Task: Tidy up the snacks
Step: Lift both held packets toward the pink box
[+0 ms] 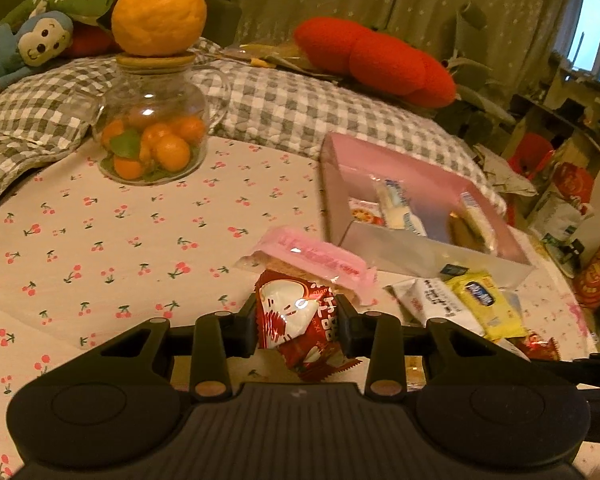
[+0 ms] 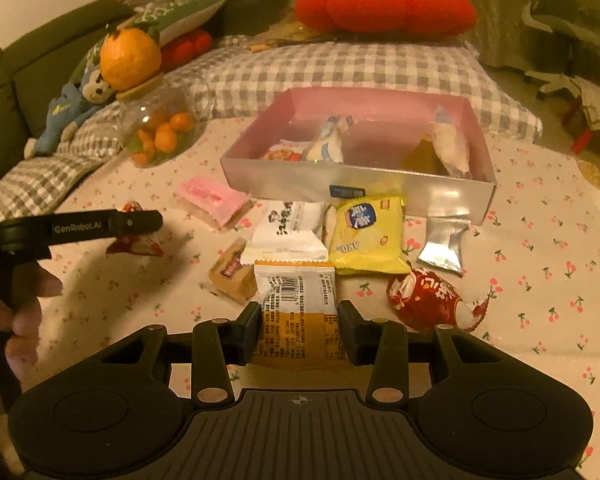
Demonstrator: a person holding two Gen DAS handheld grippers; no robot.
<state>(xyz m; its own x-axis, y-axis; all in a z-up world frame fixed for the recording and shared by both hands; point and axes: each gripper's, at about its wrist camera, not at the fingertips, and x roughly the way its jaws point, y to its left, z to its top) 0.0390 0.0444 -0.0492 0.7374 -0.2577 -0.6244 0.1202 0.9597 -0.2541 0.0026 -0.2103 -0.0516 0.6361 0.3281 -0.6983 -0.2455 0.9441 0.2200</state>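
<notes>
Right claw (image 2: 298, 322) clamping orange-white packet (image 2: 298, 312), long axis pointing away

Left tongs (image 2: 140, 222) read "GenRobot.AI".

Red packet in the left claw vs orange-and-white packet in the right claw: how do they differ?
The red packet is puffy and crumpled; the orange-and-white packet is flat and oblong. The red packet shows a white picture with lettering; the orange-and-white packet shows its barcode and fine print. Shared: each is gripped between claw pads, left claw, right claw, outside the pink box.
</notes>
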